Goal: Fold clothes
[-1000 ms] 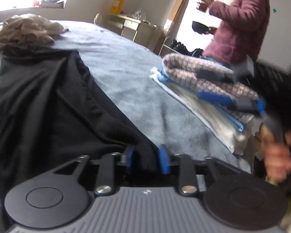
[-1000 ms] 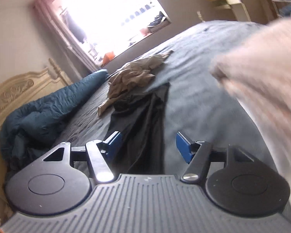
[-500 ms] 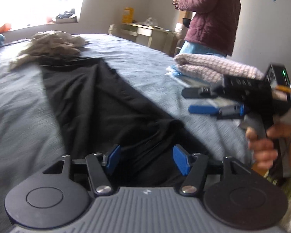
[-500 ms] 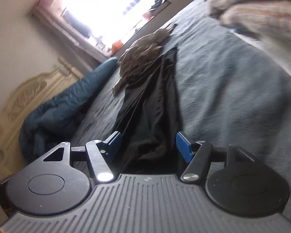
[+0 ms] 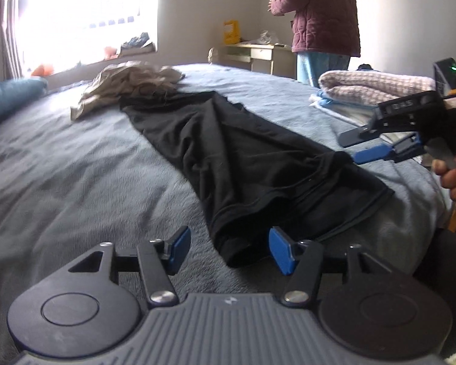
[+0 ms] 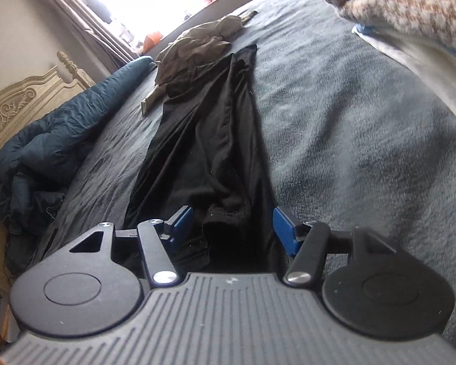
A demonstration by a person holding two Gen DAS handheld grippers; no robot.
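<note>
Black tongs point(image 5: 228, 251) with blue pads point(image 5: 281, 254), silver screws.

A person in a maroon jacket point(image 5: 323, 12) stands by a cream desk point(image 5: 258, 54); carved headboard point(image 6: 21, 103) behind.

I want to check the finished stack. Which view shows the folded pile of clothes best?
The left wrist view: the folded pile sits whole at the bed's far right edge. The right wrist view catches only its near corner, large and blurred, cropped by the frame.

We see a black garment point(image 5: 243, 155) stretched long and narrow across the grey bed, creased, its near hem bunched; a crumpled beige garment point(image 5: 130, 83) overlaps its far end; folded clothes point(image 5: 371, 86) sit stacked at the bed's edge.
</note>
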